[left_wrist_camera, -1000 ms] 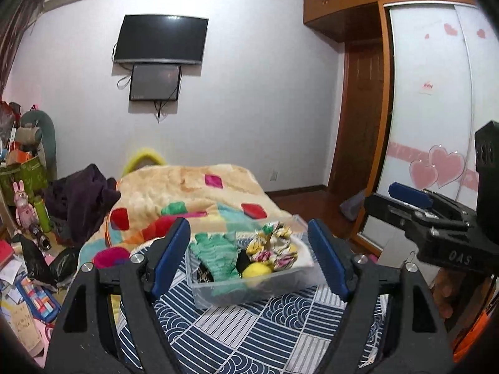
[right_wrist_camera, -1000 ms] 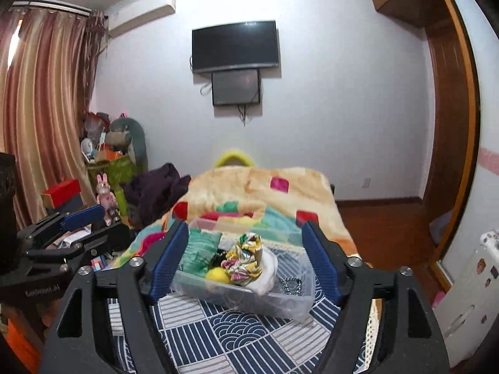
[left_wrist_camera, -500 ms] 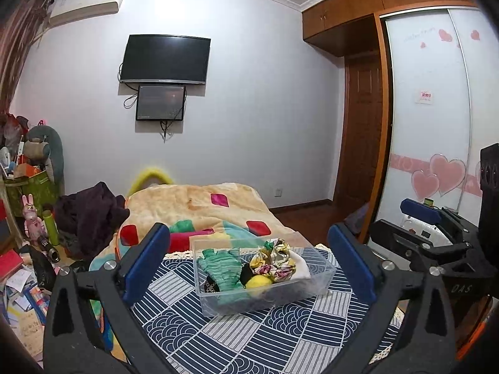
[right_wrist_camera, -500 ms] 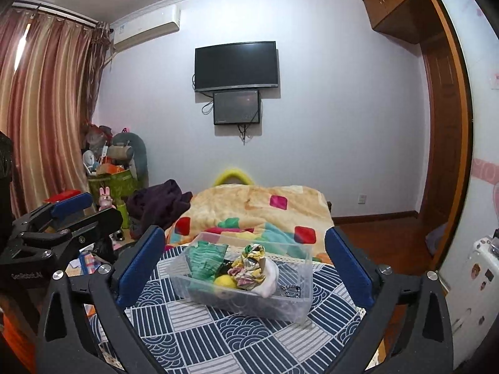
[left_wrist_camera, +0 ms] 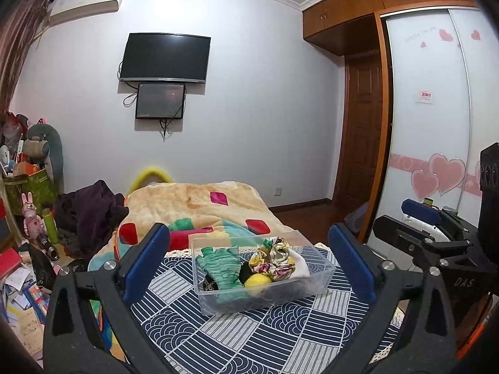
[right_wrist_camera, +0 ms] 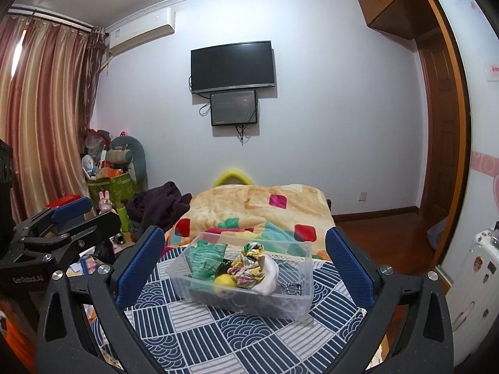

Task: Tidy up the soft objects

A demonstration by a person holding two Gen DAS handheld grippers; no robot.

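Observation:
A clear plastic box [left_wrist_camera: 322, 275] stands on a blue patterned cloth [left_wrist_camera: 237, 336]. It holds a green knitted piece [left_wrist_camera: 223, 268], a floral fabric bundle [left_wrist_camera: 274, 260], a yellow ball [left_wrist_camera: 257, 280] and a white cloth [left_wrist_camera: 301, 268]. My left gripper [left_wrist_camera: 249, 265] is open and empty, held back from the box. My right gripper [right_wrist_camera: 246, 268] is open and empty too, facing the box [right_wrist_camera: 299, 296] with the green piece [right_wrist_camera: 205, 260], the bundle [right_wrist_camera: 249, 265] and the ball [right_wrist_camera: 224, 280]. Each gripper shows at the other view's edge.
A bed with a patchwork blanket [left_wrist_camera: 199, 205] lies behind the cloth. A dark garment heap [left_wrist_camera: 90, 215] and cluttered toys and books [left_wrist_camera: 21, 249] fill the left floor. A wardrobe with heart stickers [left_wrist_camera: 430, 143] stands right. A television [right_wrist_camera: 232, 67] hangs on the far wall.
Both grippers have opened wider and pulled back and up from the box. The box and its contents have not moved.

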